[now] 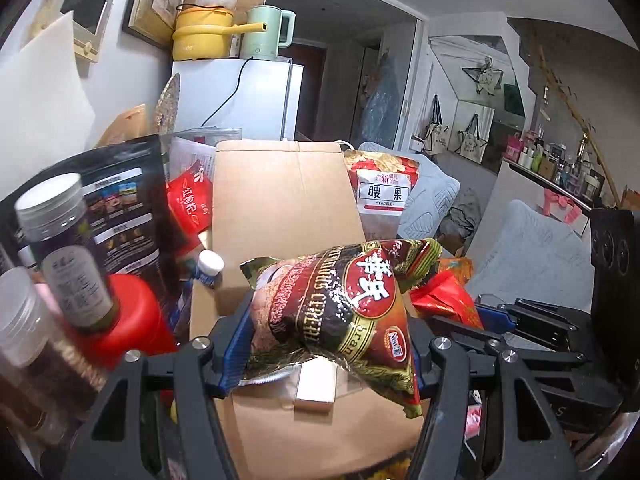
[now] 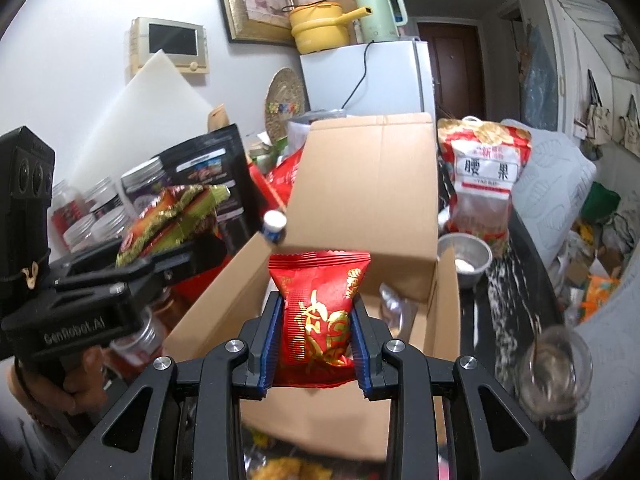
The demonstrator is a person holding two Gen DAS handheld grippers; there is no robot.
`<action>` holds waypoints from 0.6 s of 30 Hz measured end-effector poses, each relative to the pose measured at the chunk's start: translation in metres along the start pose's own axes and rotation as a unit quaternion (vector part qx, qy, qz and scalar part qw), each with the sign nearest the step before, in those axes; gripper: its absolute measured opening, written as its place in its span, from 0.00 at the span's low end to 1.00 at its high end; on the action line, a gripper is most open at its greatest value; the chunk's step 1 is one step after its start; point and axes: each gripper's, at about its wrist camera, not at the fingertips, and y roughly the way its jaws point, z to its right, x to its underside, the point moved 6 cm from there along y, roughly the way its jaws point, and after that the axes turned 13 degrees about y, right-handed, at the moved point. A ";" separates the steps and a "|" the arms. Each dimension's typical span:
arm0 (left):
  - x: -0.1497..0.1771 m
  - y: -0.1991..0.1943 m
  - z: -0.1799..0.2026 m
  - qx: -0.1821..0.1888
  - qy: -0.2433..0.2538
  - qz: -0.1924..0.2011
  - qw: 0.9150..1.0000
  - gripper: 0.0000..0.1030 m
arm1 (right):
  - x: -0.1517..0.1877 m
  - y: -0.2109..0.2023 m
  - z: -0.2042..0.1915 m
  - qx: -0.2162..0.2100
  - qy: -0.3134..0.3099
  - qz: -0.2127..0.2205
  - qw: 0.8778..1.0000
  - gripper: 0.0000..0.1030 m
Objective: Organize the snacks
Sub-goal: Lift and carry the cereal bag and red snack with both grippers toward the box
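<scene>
My left gripper (image 1: pixel 324 344) is shut on a dark red and gold cereal bag (image 1: pixel 340 312), held above the front of an open cardboard box (image 1: pixel 280 200). In the right wrist view the same cereal bag (image 2: pixel 172 220) shows at the left, in the left gripper (image 2: pixel 176 256), with a hand below it. My right gripper (image 2: pixel 316 344) is shut on a small red packet with gold print (image 2: pixel 320 308), just over the cardboard box (image 2: pixel 360 184) opening. The right gripper (image 1: pixel 496 316) and its red packet (image 1: pixel 444 300) also appear at the right of the left wrist view.
Jars (image 1: pixel 64 248), a black pouch (image 1: pixel 120 200) and a red lid (image 1: pixel 132 316) crowd the left of the box. A cashew bag (image 2: pixel 484 176), a metal bowl (image 2: pixel 468 260) and a glass (image 2: pixel 556 368) stand to its right. A white fridge (image 2: pixel 376 76) is behind.
</scene>
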 end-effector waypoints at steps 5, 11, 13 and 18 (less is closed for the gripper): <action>-0.006 0.020 -0.006 -0.004 -0.005 -0.003 1.000 0.59 | -0.013 0.019 0.004 -0.009 0.008 0.001 1.000 0.30; -0.002 0.049 -0.019 -0.018 -0.013 -0.026 0.999 0.59 | -0.021 0.042 0.011 -0.006 0.018 -0.006 1.000 0.30; 0.002 0.057 -0.022 -0.024 -0.012 -0.039 0.999 0.59 | -0.022 0.050 0.013 -0.003 0.021 -0.011 1.000 0.30; 0.013 0.076 -0.028 -0.033 -0.011 -0.063 0.997 0.59 | -0.016 0.070 0.022 0.005 0.032 -0.031 0.999 0.30</action>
